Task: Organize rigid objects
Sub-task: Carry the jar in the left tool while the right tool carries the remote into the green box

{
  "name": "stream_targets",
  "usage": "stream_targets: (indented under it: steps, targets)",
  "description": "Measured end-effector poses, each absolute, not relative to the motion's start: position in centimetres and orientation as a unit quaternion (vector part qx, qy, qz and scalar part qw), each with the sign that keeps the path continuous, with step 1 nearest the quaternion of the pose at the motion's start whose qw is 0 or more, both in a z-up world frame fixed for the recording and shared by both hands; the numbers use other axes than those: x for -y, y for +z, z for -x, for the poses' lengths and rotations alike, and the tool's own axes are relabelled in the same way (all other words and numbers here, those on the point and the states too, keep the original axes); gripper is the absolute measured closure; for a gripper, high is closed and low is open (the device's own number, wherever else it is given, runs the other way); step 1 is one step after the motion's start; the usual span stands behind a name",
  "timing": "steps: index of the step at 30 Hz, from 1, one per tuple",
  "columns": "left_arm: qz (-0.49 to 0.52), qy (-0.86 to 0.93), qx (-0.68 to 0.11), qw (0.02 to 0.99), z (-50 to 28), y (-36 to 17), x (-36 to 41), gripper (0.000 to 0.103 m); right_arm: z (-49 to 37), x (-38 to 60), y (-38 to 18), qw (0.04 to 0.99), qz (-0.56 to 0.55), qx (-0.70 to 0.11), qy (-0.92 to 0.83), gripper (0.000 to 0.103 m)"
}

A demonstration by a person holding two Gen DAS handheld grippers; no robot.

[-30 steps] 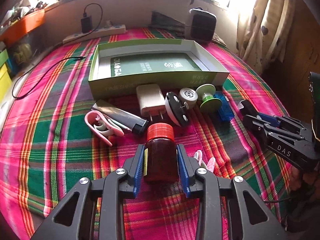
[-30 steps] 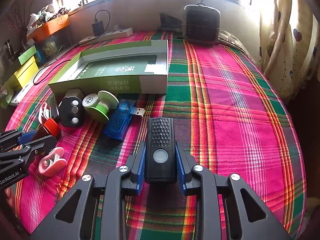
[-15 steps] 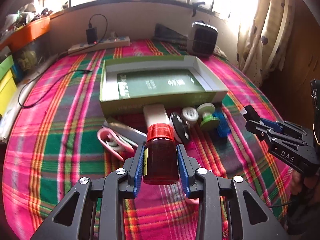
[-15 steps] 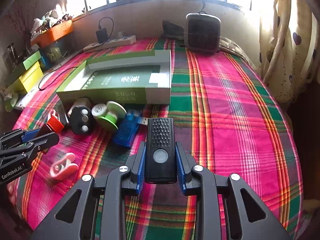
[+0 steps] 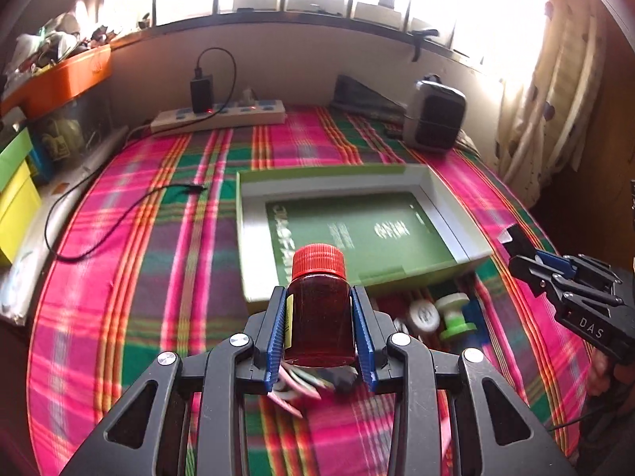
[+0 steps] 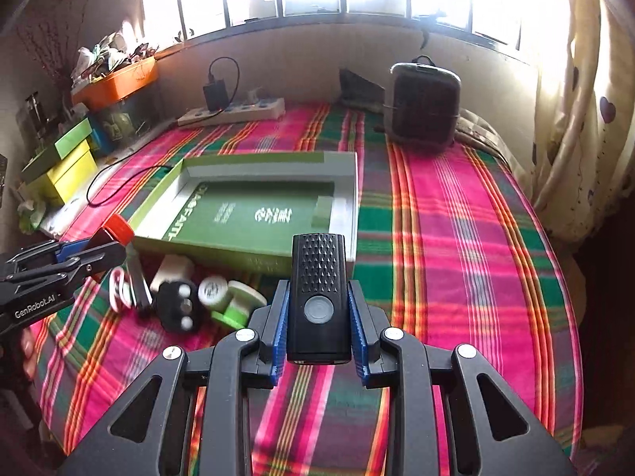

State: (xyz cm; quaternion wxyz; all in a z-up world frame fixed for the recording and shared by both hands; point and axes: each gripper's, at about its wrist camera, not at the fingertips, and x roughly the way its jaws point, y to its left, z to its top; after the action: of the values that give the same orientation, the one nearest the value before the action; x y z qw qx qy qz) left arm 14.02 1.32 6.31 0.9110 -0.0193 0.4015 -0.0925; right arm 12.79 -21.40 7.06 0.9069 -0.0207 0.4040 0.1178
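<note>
Red-capped bottle sits clamped between the left jaws.

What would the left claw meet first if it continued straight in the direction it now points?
Probably the open green box. The left claw, shut on the red-capped bottle, points down and forward over the box's near wall, so the bottle would likely reach the box's floor or that wall first. Depth is unclear.

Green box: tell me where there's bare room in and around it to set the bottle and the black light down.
The green box floor is bare and free. Bare cloth stretches right of it toward the curtain, and left of it up to the cable. Its near side is crowded: spools, black disc, charger.
</note>
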Motion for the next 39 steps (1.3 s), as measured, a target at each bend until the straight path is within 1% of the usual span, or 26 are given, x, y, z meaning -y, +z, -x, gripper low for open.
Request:
stream_targets:
  steps: [9, 18, 27, 39]
  targets:
    - [0.021, -0.085, -0.404, 0.91, -18.5, 6.4, -1.7, 0.072, -17.7, 20.4, 7.2, 0.902, 0.019, -0.41, 0.132, 0.075]
    - [0.013, -0.082, -0.435, 0.897, -22.8, 4.2, -1.0, 0.072, -21.9, 18.4, 5.5, 0.889, 0.027, -0.431, 0.151, 0.075]
    - [0.004, -0.071, -0.451, 0.889, -24.4, 2.4, -0.9, 0.072, -24.7, 17.5, 3.4, 0.88, 0.038, -0.449, 0.15, 0.075]
    - [-0.015, -0.073, -0.457, 0.886, -24.5, 1.6, -0.1, 0.072, -25.5, 17.2, 2.2, 0.875, 0.043, -0.457, 0.151, 0.075]
